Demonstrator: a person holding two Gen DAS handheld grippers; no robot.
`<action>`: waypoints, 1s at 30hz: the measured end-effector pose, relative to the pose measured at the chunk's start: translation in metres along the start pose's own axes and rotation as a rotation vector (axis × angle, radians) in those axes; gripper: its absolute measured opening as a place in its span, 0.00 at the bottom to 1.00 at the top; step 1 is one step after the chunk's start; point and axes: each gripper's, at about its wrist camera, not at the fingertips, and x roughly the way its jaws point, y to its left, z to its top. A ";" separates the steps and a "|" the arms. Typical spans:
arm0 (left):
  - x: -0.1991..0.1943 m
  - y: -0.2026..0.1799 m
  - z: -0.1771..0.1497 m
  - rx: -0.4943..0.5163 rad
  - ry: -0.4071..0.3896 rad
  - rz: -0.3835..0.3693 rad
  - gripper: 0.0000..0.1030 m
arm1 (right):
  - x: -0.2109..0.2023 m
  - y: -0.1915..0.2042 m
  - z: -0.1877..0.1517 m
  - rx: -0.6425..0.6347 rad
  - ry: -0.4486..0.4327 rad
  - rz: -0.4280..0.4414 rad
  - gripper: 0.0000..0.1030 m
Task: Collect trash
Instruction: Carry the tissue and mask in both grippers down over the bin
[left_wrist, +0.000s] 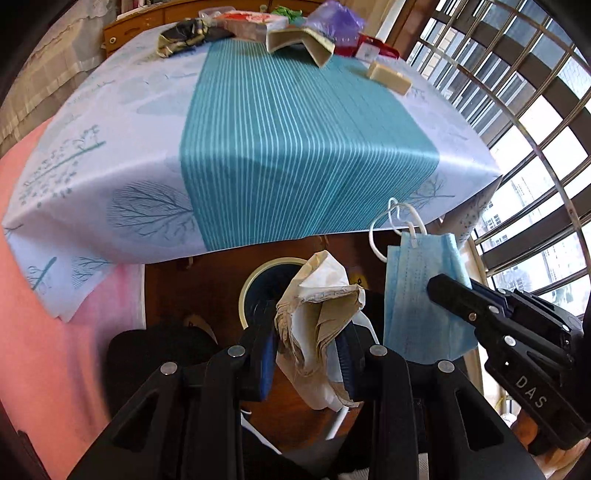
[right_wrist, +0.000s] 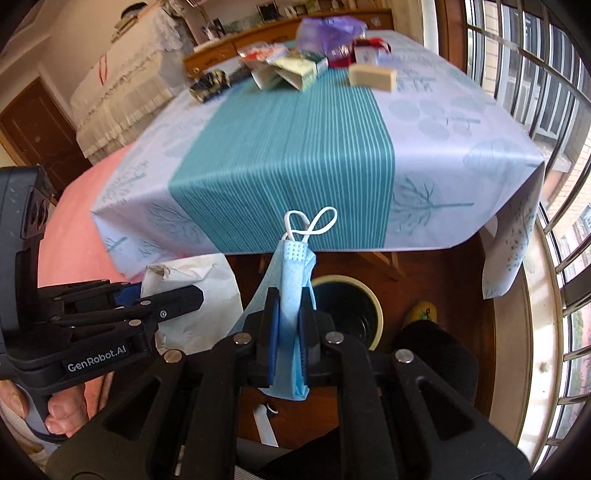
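A table (left_wrist: 258, 147) draped in a teal-striped cloth is seen beside barred windows (left_wrist: 517, 122), over a dark wooden floor. A crumpled paper bag (left_wrist: 317, 332) is pinched in the left gripper (left_wrist: 306, 354) and a blue face mask (right_wrist: 291, 295), long axis upright, ear loops uppermost, in the right gripper (right_wrist: 288, 332). A cream-rimmed bin (right_wrist: 369, 314) stands below both, and boxes and bags are left at the table's far end.

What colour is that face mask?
Light blue, with white ear loops; the face mask shows best in the right wrist view.

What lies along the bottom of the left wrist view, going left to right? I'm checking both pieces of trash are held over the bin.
Trash bin → crumpled paper bag in the left gripper → blue face mask → right gripper.
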 end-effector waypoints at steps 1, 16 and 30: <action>0.010 0.000 0.002 0.005 0.006 0.006 0.27 | 0.011 -0.004 -0.002 0.010 0.019 -0.005 0.07; 0.168 0.016 0.015 0.041 0.046 0.061 0.28 | 0.176 -0.069 -0.040 0.125 0.180 -0.120 0.07; 0.260 0.029 0.023 0.045 0.188 0.151 0.38 | 0.258 -0.106 -0.059 0.281 0.279 -0.075 0.09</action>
